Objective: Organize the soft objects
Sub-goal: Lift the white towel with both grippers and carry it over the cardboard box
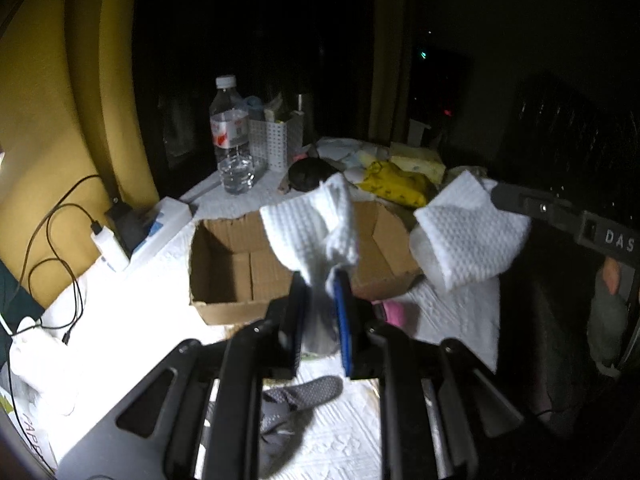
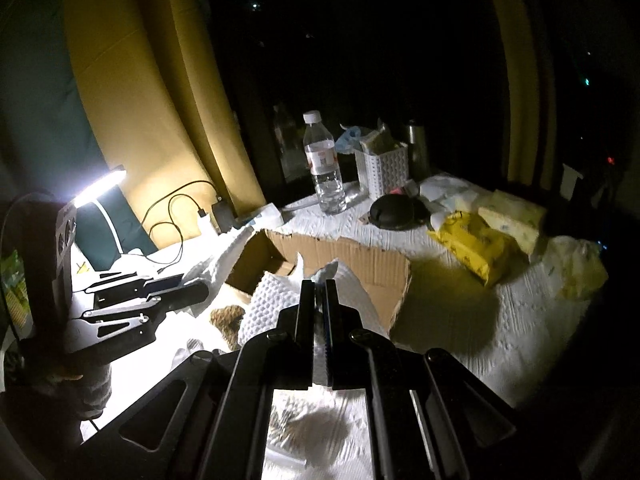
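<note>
Both grippers pinch the white cloth [image 1: 308, 224] and hold it above the open box [image 1: 240, 264]. The left gripper [image 1: 320, 284] clamps a bunched fold; the right gripper [image 2: 319, 292] is pressed together on another corner. The cloth hangs unevenly between them, one end twisted. Risk: a thin bite could slip and drop the cloth on the box rim or the table [image 1: 160, 320]. A loose end could also brush the bottle [image 1: 232, 136] behind the box.
</note>
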The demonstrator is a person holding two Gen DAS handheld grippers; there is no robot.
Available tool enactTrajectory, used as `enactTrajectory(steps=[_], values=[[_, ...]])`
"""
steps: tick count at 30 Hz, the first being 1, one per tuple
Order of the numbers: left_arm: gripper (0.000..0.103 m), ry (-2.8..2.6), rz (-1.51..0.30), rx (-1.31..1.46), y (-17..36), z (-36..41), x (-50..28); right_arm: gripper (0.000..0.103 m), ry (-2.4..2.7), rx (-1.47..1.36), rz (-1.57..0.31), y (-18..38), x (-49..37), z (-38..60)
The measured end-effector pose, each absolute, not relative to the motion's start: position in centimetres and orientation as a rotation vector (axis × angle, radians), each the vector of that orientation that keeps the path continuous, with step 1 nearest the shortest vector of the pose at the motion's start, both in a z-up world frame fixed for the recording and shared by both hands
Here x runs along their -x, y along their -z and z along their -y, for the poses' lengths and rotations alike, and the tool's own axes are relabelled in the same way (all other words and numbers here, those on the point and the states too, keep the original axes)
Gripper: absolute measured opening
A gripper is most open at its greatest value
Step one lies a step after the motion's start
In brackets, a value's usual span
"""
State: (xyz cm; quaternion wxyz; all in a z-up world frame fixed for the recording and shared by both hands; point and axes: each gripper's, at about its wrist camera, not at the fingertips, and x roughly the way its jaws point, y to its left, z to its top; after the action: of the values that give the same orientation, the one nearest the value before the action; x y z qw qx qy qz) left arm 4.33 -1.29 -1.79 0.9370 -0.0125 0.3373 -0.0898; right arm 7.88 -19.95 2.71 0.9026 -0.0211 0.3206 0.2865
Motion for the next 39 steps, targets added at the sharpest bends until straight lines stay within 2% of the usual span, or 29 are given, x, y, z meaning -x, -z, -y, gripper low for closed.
enactTrajectory(steps=[18,39], values=[[0.015,0.183,-0.718,0.05,3.4,1.2,-8.9,0.004,-0.615,0.081,-0.683,-2.1,-13.4,17.8],[0.015,0.189,-0.844,0.079,8.7,2.0,-14.2,0.004,-0.582,0.047,-0.82,6.0,-20.8,17.2]])
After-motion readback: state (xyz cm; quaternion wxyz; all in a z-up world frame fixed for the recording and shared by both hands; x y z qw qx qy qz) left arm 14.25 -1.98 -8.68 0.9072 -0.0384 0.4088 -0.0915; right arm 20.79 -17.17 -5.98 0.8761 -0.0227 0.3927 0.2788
